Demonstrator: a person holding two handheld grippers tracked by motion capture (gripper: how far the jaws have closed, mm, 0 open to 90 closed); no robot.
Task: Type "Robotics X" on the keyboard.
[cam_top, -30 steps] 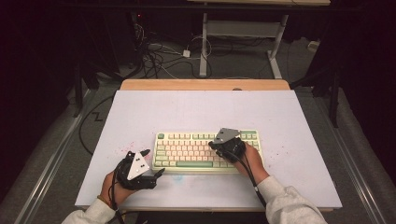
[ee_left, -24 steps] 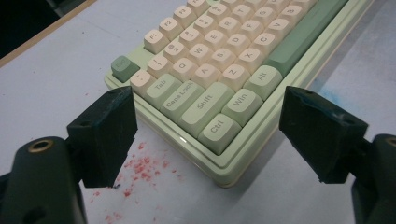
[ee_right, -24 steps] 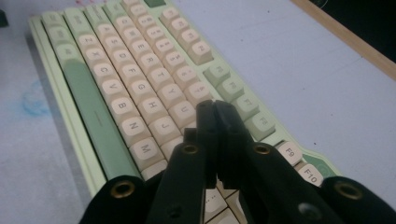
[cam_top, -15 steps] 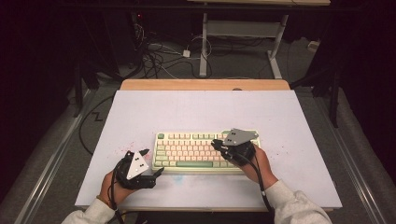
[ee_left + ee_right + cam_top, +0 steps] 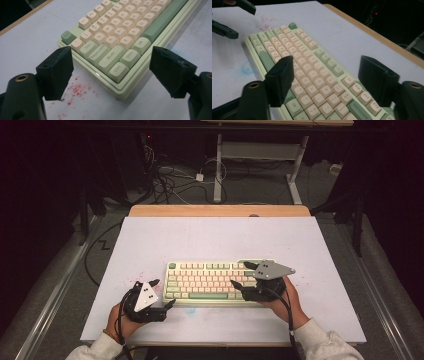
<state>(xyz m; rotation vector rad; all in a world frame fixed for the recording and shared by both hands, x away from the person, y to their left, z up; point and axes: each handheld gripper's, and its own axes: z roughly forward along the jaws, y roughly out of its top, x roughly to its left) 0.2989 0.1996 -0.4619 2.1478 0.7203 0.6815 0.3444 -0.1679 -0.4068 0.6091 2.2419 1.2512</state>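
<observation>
A pale green keyboard (image 5: pixel 210 281) with cream and green keys lies on the white table top (image 5: pixel 215 235), near its front edge. My left gripper (image 5: pixel 164 293) rests just off the keyboard's front left corner, jaws open and empty. In the left gripper view the left gripper (image 5: pixel 111 57) frames the Ctrl and Shift corner of the keyboard (image 5: pixel 117 40). My right gripper (image 5: pixel 241 274) hovers over the right part of the keys. Its jaws have just been opening and nothing is between them. The right gripper view shows the right gripper (image 5: pixel 325 60) wide above the keyboard (image 5: pixel 307 65), and the left gripper (image 5: pixel 239 20) farther off.
Red specks (image 5: pixel 131 279) stain the table top left of the keyboard, and a faint blue smudge (image 5: pixel 190 310) lies in front of it. A wooden strip (image 5: pixel 220 210) marks the far edge. Cables (image 5: pixel 170 180) and desk legs (image 5: pixel 218 170) stand on the floor beyond.
My right gripper has moved to the right along the keyboard and lifted a little, and its jaws have gone from shut to wide open. The left gripper has stayed put.
</observation>
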